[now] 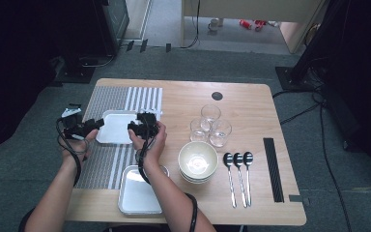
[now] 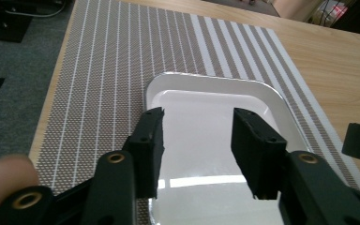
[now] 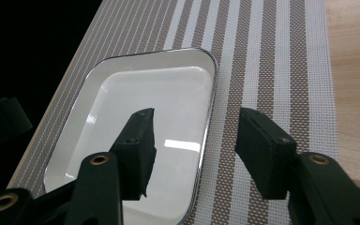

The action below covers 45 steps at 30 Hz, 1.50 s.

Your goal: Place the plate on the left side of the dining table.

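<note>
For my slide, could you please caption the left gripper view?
Open left gripper above white tray on striped placemat.

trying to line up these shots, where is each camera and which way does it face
High view: above the person's side, looking forward and down on the table; both forearms and both hand-held grippers, left and right, show.
Left gripper view: rides the left hand-held gripper, looking along its open jaws at the white tray.
Right gripper view: rides the right hand-held gripper, jaws open over the tray's edge.
Shared: tray and striped mat.
</note>
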Tool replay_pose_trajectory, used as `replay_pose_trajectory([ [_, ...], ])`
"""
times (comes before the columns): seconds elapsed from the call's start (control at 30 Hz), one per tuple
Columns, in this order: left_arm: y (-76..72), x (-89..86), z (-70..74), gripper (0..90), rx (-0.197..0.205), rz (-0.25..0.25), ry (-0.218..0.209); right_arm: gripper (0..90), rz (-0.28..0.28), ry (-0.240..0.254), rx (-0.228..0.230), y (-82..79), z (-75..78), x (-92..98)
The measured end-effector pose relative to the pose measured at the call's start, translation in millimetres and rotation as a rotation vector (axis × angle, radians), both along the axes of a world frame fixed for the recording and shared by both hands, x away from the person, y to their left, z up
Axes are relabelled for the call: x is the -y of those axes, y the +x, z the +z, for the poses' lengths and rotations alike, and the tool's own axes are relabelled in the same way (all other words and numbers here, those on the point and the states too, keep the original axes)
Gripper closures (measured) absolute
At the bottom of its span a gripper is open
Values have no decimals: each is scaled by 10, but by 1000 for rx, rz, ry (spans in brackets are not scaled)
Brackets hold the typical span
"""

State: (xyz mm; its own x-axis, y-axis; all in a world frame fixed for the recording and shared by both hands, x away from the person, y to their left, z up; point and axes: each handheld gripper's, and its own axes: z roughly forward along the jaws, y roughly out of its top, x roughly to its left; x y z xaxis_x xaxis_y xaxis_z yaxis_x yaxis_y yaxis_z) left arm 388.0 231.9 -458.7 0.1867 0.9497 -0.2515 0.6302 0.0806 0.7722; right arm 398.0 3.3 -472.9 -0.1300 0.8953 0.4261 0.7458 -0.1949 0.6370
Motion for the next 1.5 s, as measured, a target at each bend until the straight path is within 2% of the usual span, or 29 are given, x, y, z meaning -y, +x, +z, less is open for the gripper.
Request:
replay_pose_trajectory([
  [0.07,-34,24,18,481,7,-6,-3,418,16,-15,17,-29,17,9],
  [0.2,-104,63,40,436,27,-9,1,386,6,-36,26,-93,69,41],
  [0.33,-151,93,32,390,21,-17,5,364,-1,-74,32,-138,77,72],
  [0.5,-225,129,21,321,21,-13,21,342,1,-85,27,-213,45,99],
  [0.6,-273,137,29,254,28,-1,21,323,7,-108,22,-262,24,103],
  [0.67,-306,150,36,234,29,-12,14,318,13,-118,26,-297,17,108],
  [0.7,-334,157,45,221,31,-15,26,278,19,-115,26,-318,15,114],
  [0.8,-409,168,75,193,45,-13,23,234,30,-109,11,-372,9,132],
  [0.9,-485,172,111,181,56,-12,8,237,36,-133,19,-427,22,139],
  [1.07,-616,199,181,178,75,-27,18,233,48,-165,54,-560,70,153],
  [1.17,-684,214,196,176,80,-35,11,230,56,-177,55,-659,92,157],
  [1.23,-742,226,199,176,86,-36,6,243,52,-201,74,-723,101,164],
  [1.3,-785,239,195,177,88,-40,1,240,56,-201,88,-788,112,182],
  [1.4,-860,275,186,177,72,-41,-8,239,46,-210,106,-878,136,193],
  [1.5,-931,313,193,177,66,-42,-16,241,26,-257,123,-985,166,173],
])
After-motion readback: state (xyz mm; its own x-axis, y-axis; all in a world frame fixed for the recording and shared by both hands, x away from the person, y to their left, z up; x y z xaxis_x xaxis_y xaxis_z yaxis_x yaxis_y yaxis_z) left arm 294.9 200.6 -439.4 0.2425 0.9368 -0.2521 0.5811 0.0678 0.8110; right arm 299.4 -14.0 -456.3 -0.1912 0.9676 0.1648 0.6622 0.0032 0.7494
